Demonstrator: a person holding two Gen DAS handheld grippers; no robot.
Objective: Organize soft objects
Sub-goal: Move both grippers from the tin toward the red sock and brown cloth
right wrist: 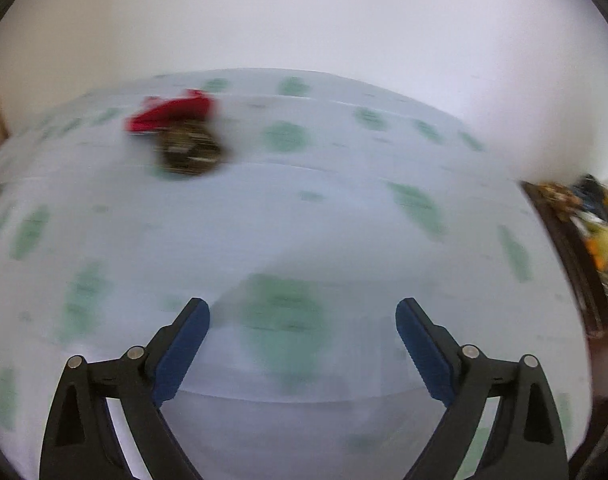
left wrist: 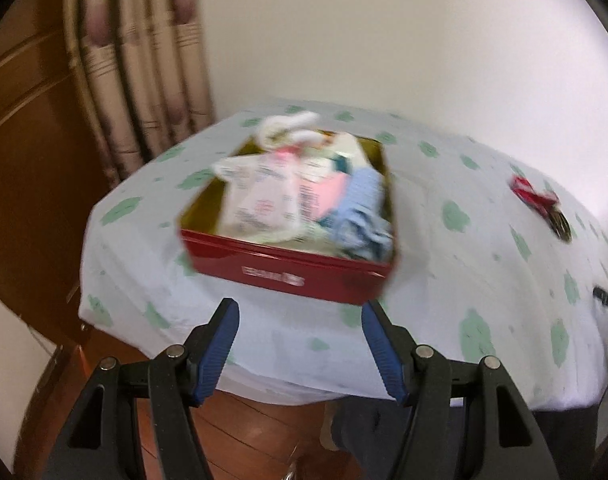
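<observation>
A red tin box (left wrist: 288,276) stands on the table, filled with soft items: a white printed cloth (left wrist: 260,196), a blue knitted piece (left wrist: 359,216), a pink piece (left wrist: 327,192) and a white plush toy (left wrist: 288,128) at its far rim. My left gripper (left wrist: 300,312) is open and empty, just in front of the box's near wall. A red and dark soft object (right wrist: 180,132) lies on the cloth to the far left in the right wrist view; it also shows in the left wrist view (left wrist: 539,204). My right gripper (right wrist: 302,312) is open and empty above the tablecloth.
The table wears a white cloth with green patches (left wrist: 463,264). A curtain (left wrist: 144,64) and wooden panel (left wrist: 20,128) stand left behind it. A wooden shelf with clutter (right wrist: 595,224) is at the right. Both views are motion-blurred.
</observation>
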